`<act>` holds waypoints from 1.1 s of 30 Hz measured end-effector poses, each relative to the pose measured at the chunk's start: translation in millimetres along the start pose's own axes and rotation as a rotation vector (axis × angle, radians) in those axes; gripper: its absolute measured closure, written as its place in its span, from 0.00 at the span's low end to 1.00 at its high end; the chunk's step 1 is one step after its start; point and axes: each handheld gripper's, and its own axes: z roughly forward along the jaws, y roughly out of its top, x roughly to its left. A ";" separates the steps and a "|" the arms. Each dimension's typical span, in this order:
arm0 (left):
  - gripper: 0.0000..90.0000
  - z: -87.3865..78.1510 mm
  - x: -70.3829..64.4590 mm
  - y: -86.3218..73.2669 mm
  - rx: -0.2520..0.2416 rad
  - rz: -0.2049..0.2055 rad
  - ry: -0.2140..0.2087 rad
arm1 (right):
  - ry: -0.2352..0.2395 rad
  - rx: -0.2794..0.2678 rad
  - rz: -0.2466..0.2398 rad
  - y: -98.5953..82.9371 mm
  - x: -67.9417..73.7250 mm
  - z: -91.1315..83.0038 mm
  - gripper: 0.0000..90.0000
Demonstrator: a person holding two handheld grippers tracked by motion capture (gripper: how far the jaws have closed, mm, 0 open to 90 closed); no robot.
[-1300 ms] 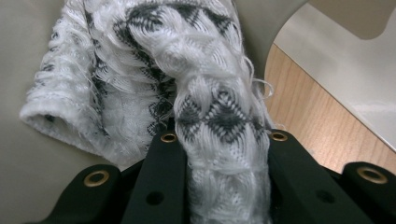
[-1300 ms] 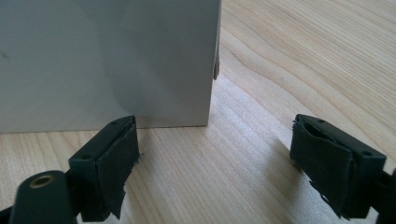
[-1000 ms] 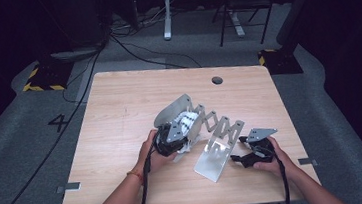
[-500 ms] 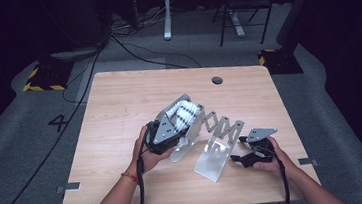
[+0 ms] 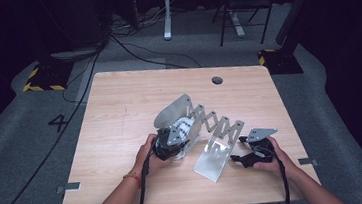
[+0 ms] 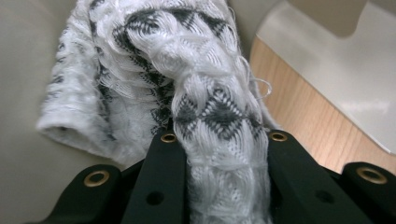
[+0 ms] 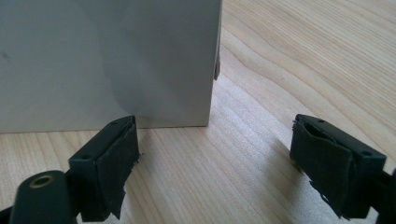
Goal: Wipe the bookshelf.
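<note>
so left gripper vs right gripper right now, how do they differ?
The left gripper is shut on the knitted cloth; the right gripper is open and holds nothing. The left sits at the rack's curved metal plate, the right just short of its flat end plate, jaws spread over the bare table. Both are hand-held with black jaws.

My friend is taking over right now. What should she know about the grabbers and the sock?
Left gripper: shut on the sock, a white and grey knit one, holding it between the metal plates of the folding rack.
Right gripper: open, holding nothing, on the table by the near plate.
Done: the sock is gripped and in the rack.
Left: probably set the sock in place and let go; the right gripper may need to steady the rack.
</note>
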 end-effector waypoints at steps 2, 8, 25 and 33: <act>0.87 1.8 -1.6 0.1 0.004 0.007 -0.006 | 0.000 0.000 0.000 0.0 0.0 0.0 0.17; 0.87 -6.9 -0.2 10.3 -0.058 0.016 0.004 | 0.000 0.000 0.000 0.0 0.0 0.0 0.17; 0.87 -65.4 0.1 37.3 -0.309 0.036 0.082 | 0.001 -0.002 -0.002 0.2 -0.1 0.4 0.17; 0.87 -27.3 2.6 15.6 -0.107 0.006 0.053 | 0.001 -0.001 0.000 0.1 0.0 0.3 0.17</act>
